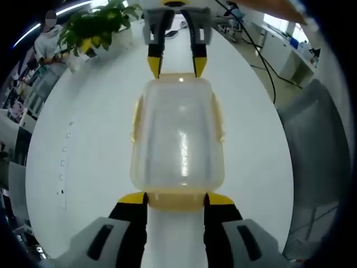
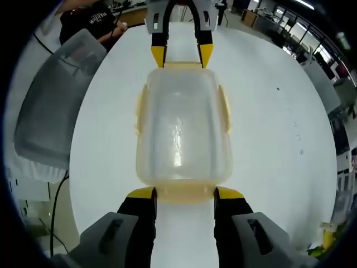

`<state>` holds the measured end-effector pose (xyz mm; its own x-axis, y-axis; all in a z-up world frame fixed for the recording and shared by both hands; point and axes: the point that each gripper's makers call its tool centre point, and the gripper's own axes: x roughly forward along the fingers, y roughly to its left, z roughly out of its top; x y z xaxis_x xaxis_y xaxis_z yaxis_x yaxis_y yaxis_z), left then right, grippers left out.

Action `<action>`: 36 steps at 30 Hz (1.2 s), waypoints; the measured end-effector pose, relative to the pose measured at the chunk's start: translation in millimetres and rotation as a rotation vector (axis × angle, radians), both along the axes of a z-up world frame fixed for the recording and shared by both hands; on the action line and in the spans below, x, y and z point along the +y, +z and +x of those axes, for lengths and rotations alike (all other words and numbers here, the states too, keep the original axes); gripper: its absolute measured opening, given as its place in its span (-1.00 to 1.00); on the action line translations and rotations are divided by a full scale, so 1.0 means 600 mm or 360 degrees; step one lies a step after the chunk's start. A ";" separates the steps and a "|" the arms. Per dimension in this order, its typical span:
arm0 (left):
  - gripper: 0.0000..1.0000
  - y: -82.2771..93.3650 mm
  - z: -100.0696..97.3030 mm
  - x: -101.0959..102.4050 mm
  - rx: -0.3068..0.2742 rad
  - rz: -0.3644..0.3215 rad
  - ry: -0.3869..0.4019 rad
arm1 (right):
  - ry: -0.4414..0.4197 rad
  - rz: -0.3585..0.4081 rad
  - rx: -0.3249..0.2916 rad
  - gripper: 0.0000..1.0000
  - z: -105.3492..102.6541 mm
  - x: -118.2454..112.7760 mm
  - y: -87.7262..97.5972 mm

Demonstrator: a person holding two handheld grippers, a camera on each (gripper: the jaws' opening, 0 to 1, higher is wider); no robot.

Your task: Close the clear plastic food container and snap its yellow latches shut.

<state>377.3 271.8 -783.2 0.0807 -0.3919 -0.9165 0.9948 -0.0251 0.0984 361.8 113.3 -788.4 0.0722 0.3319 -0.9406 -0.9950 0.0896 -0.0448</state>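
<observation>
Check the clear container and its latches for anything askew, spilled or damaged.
Nothing stands out. The clear plastic food container sits square on the white table, lid on, yellow side latches intact, nothing spilled. A gripper stands at each end, left gripper and right gripper.

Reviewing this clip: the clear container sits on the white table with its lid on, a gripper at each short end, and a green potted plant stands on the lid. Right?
Not quite. The potted plant stands on the white table well beyond the clear container, not on its lid, as the left gripper view shows. The rest holds: the left gripper and the right gripper sit at opposite short ends.
</observation>
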 end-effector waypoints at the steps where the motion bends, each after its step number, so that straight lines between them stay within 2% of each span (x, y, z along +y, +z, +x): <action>1: -0.31 0.000 0.000 0.000 -0.0001 -0.0001 -0.0004 | -0.0006 0.0006 0.0006 -0.24 -0.001 0.000 0.000; 14: -0.31 0.002 -0.001 0.002 -0.0026 0.0025 -0.0052 | -0.0036 0.0055 0.0028 -0.24 -0.012 0.004 0.009; 26: -0.31 0.000 -0.001 -0.001 -0.0020 0.0030 -0.0059 | -0.0054 0.0040 0.0042 -0.24 -0.017 0.003 0.001; 31: -0.30 -0.004 -0.004 -0.002 -0.0017 0.0046 -0.0055 | -0.0070 0.0023 0.0060 -0.23 -0.022 -0.001 -0.011; 36: -0.30 -0.003 -0.004 -0.001 -0.0025 0.0050 -0.0062 | -0.0086 0.0055 0.0063 -0.23 -0.022 0.000 -0.008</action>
<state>375.2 271.4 -785.0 0.0806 -0.3663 -0.9270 0.9913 -0.0673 0.1128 348.8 113.2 -793.0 0.0539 0.3609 -0.9310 -0.9896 0.1439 -0.0014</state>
